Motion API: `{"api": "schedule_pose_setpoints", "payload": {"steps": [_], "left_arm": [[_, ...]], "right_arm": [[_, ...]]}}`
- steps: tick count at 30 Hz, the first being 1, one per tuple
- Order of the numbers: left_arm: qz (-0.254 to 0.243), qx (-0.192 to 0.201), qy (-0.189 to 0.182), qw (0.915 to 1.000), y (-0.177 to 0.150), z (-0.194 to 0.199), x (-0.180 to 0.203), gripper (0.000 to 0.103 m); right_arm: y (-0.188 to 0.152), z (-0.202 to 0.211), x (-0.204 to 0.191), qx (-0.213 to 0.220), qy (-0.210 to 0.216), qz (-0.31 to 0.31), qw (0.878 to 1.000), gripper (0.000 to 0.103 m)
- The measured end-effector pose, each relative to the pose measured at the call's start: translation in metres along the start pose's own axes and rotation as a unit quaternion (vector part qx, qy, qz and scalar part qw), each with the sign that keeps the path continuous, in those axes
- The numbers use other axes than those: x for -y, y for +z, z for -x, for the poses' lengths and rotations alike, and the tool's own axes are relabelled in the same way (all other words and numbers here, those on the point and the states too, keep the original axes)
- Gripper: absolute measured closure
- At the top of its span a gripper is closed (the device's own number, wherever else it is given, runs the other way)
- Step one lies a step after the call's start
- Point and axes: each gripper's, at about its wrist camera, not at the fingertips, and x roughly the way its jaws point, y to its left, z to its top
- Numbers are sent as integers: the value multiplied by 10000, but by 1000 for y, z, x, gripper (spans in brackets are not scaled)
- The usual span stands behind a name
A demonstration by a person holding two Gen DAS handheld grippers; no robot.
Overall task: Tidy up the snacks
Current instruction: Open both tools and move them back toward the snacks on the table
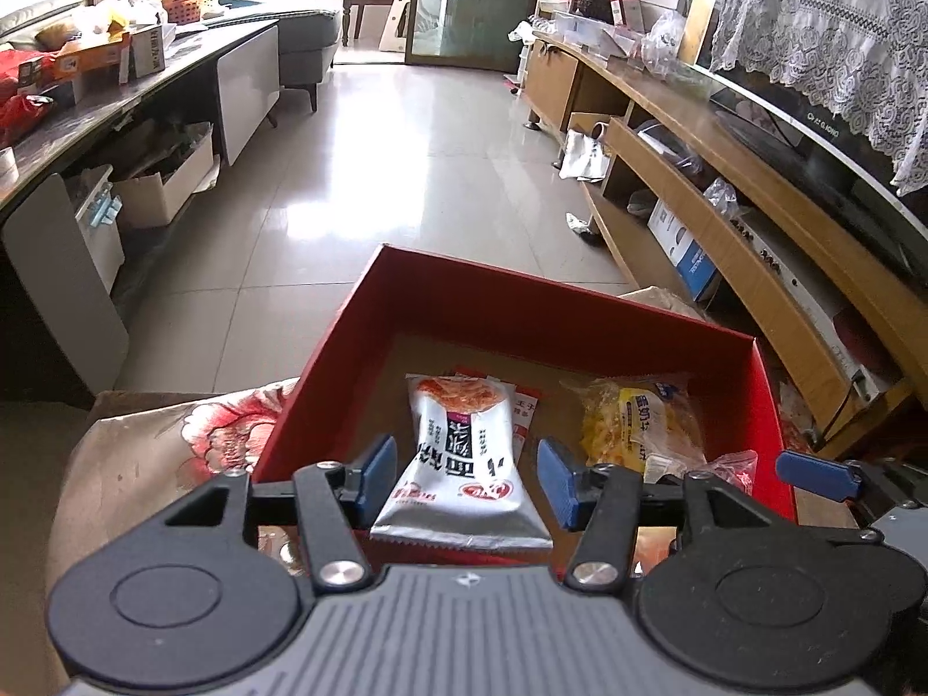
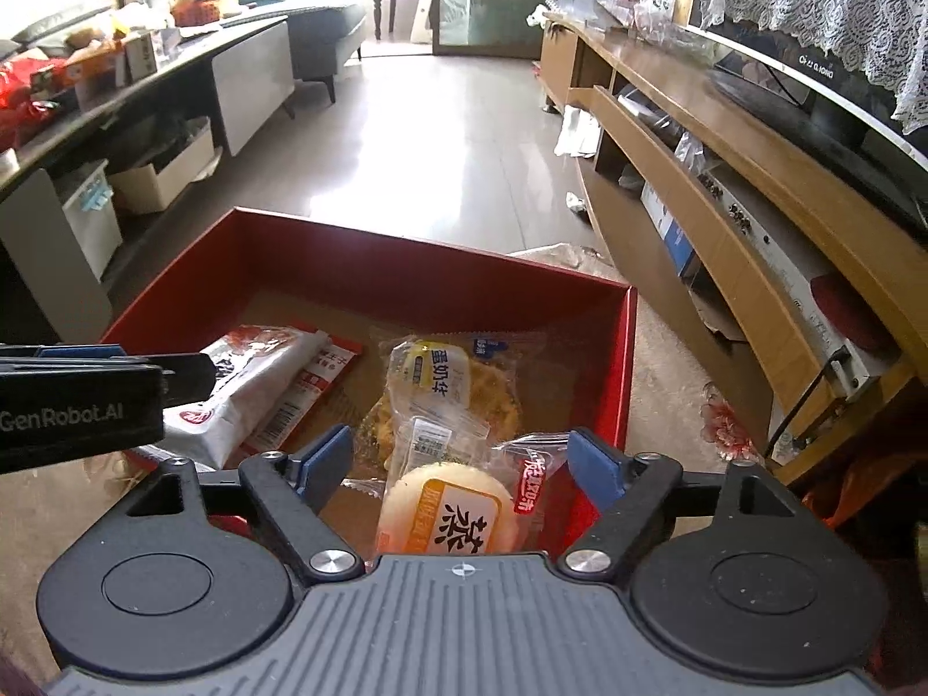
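Observation:
A red box [image 1: 522,313] [image 2: 359,267] stands on a flowered cloth and holds several snack packets. In the left wrist view a white packet [image 1: 464,458] lies between the fingers of my open left gripper [image 1: 467,472]; the pads stand apart from it. A yellow waffle packet [image 1: 632,423] [image 2: 446,388] lies to its right. In the right wrist view a round cake packet [image 2: 452,510] lies between the fingers of my open right gripper [image 2: 461,464], untouched. The white packet [image 2: 255,383] and a red-and-white stick packet [image 2: 313,388] lie to the left, by the left gripper's body [image 2: 75,406].
A flowered cloth [image 1: 191,435] covers the surface under the box. A long wooden TV cabinet [image 2: 725,174] runs along the right. A cluttered dark table [image 1: 87,93] stands at the left. Tiled floor [image 1: 377,145] lies beyond the box.

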Motion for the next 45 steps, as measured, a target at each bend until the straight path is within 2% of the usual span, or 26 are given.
{"api": "schedule_pose_setpoints", "payload": {"steps": [11,23,34,45], "left_arm": [[50,-136,-81,9999,-19,17,-8,48],[53,-544,-281,9981,-60,36,-17,48],[-43,-790,-518,9955,-92,50,-10,47],[-213,-947,-750,9924,-107,52,12,47]], "right_arm": [[-8,17,-3,80,-9,80,9999,17],[-35,41,-7,-35,92,160,9998,17],[-68,54,0,-416,158,88,9990,17],[-95,60,36,-768,-22,-467,9959,17]]}}
